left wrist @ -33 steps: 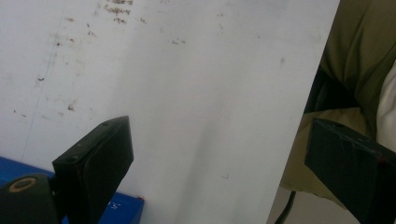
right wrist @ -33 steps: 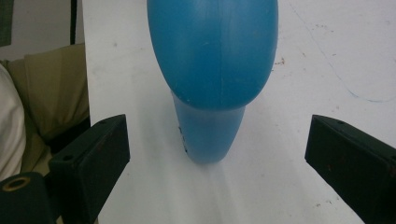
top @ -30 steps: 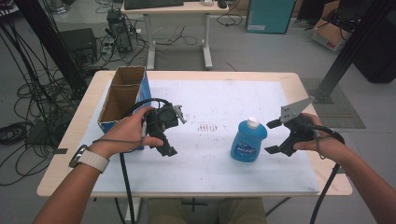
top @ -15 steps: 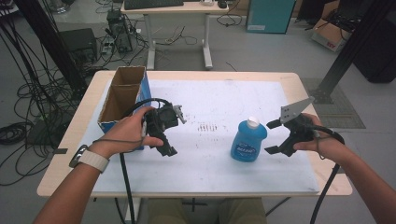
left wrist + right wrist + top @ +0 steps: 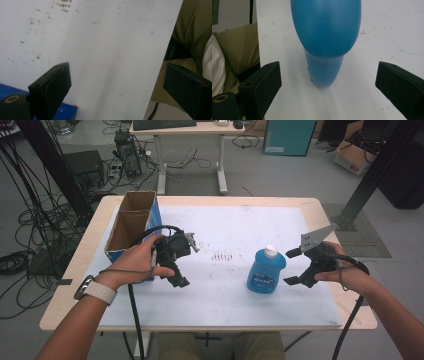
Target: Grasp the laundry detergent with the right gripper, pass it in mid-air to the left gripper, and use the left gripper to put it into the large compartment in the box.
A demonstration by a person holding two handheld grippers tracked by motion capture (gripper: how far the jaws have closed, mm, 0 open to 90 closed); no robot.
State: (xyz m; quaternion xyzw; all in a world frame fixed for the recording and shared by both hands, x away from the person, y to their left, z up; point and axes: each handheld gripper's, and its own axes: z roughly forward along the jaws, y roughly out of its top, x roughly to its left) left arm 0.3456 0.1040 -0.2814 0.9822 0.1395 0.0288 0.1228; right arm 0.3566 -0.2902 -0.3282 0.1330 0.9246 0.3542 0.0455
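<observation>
The person wears a white-strapped wristwatch (image 5: 95,290) on the left wrist, bare forearms and olive-khaki trousers (image 5: 205,347). Each hand carries a black two-jaw gripper with blocky rectangular jaws, left gripper (image 5: 176,259) and right gripper (image 5: 293,266), each trailing a thick black cable. The right one bears a grey three-cornered plate (image 5: 315,238) on top.

Lab or robotics workspace, not a home. Bare grey concrete floor (image 5: 280,175). Bundles of black cables (image 5: 30,220) sprawl across it at left, beside dark metal stand legs (image 5: 55,165). A power strip (image 5: 116,170) lies near a second desk (image 5: 190,127) on white legs, keyboard on top. Cardboard boxes (image 5: 352,157) sit stacked at far right by a teal cabinet (image 5: 290,137). The work table (image 5: 210,200) has a light wood rim under a stained white sheet.
</observation>
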